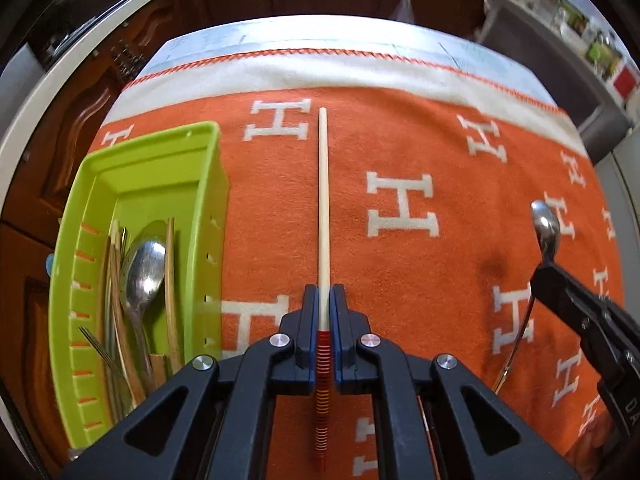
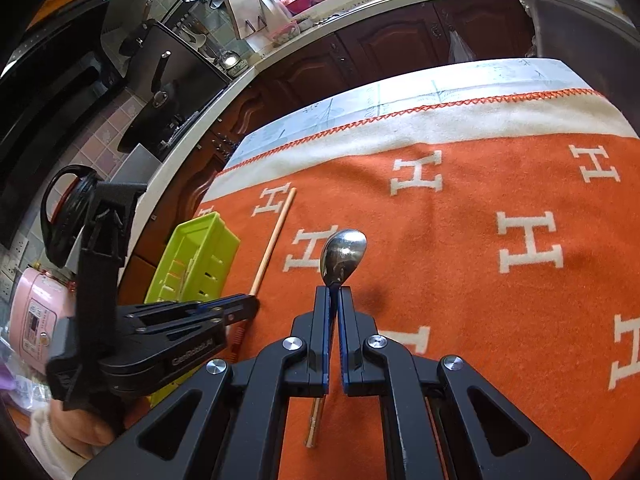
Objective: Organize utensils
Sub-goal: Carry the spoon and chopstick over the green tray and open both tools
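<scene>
Mostly the sorting looks done, judging by the left wrist view: a lime-green slotted plastic tray (image 1: 140,184) at the left of the surface already holds a steel spoon, a fork and several wooden utensils, lying lengthwise. The left tool (image 1: 324,296) is closed on a pale wooden chopstick with a red and yellow banded end (image 1: 323,200), which points straight ahead just above, or resting on, the orange blanket patterned with white H letters (image 1: 400,152); which of the two cannot be told. At the right edge of this view the right tool pinches a shiny metal spoon (image 1: 545,224) by its neck, the handle trailing down behind. The right wrist view shows the right tool (image 2: 334,294) nearly shut on that spoon (image 2: 344,250), bowl forward above the blanket, and a brassy handle end behind the fingers. Only this view shows the left tool (image 2: 250,304) from the side, near the tray (image 2: 200,248). Two utensils appear left to place.
</scene>
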`<action>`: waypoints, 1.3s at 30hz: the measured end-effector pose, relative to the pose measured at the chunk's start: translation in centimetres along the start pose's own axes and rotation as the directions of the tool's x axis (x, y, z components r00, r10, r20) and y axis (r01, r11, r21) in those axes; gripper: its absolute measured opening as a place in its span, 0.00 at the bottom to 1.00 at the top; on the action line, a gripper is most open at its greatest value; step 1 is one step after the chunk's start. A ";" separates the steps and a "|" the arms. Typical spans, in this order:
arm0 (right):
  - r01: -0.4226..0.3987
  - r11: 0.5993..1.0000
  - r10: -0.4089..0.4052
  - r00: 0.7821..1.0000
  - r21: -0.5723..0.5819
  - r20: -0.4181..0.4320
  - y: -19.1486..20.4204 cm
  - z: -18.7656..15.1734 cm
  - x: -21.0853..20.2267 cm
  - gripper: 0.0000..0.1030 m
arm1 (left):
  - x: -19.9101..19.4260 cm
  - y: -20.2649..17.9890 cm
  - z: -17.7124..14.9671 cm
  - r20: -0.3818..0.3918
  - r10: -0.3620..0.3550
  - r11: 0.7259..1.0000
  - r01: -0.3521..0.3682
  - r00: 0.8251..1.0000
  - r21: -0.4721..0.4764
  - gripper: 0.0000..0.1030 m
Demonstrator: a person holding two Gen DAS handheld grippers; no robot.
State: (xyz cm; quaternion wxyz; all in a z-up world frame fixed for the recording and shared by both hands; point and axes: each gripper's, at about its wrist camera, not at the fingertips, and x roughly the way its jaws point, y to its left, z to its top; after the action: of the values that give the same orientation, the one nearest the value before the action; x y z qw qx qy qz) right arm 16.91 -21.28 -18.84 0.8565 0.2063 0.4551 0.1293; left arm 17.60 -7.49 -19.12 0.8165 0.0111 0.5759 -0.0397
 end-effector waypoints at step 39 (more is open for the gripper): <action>-0.221 0.883 0.148 0.968 -0.415 -0.202 22.7 -4.0 -2.8 0.02 | -11.1 15.9 -8.8 0.160 -0.001 0.989 0.025 0.987 -0.144 0.04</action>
State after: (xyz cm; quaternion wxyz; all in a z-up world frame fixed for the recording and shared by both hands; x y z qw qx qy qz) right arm 11.28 -1.49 -8.08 0.8240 0.0414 0.4623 0.3251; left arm 6.86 9.51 -12.08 0.8584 -0.0555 0.5100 -0.0038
